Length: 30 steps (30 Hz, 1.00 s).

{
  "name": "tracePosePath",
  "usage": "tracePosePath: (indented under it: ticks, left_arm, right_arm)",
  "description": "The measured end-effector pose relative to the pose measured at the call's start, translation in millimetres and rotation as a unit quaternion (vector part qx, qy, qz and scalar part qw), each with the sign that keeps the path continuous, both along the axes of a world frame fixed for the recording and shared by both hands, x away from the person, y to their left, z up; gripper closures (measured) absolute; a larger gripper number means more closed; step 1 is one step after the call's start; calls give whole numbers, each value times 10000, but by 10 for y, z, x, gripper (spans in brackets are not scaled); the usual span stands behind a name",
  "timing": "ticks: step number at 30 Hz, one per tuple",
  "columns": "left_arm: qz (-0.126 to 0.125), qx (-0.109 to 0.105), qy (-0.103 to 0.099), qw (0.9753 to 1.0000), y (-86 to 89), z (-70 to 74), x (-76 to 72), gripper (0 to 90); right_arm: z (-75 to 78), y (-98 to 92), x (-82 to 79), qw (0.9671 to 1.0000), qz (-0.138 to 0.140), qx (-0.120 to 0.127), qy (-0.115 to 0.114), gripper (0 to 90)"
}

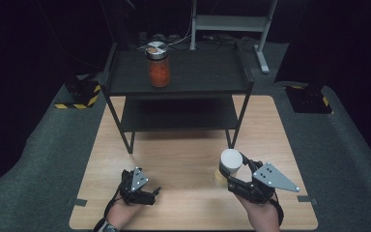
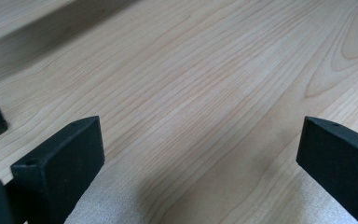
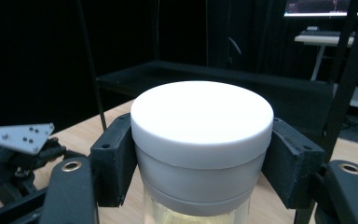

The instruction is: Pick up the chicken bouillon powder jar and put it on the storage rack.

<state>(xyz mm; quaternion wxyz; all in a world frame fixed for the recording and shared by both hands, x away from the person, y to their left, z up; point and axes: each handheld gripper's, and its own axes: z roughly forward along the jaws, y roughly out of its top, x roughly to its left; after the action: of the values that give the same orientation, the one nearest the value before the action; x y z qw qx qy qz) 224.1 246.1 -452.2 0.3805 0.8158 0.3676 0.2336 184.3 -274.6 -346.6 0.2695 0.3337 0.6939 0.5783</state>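
The white-lidded jar (image 3: 200, 140) is pinched at its lid by the right tool (image 1: 235, 180), and its pale lower body is cut off. The left tool (image 1: 150, 192) is held spread above the bare table (image 2: 205, 93); what the jar contains cannot be told.

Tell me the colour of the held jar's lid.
White lid, clearest in the right gripper view.

Left gripper (image 1: 155, 192) low, jaws spread wide — right gripper (image 1: 235, 175) raised, jaws apparently clamped shut.
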Motion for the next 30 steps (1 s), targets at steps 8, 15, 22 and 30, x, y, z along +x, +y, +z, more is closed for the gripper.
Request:
tracePosePath:
  ticks: [8,15,22,30]
  left_arm:
    - [-34,-42,26,10000,22,0,14,11]
    - [-67,28,20,10000,1,6,15,11]
    - [-44,-27,21,10000,16,0,13,10]
    - [-37,-62,2,10000,28,-6,6,10]
  right_arm:
    - [220,133,84,9998,2,29,-195,332]
    - [369,191,218,9992,35,156,-368,332]
    - [503,229,354,9988,60,214,-425,332]
    - [705,304,477,9982,41,197,-567,332]
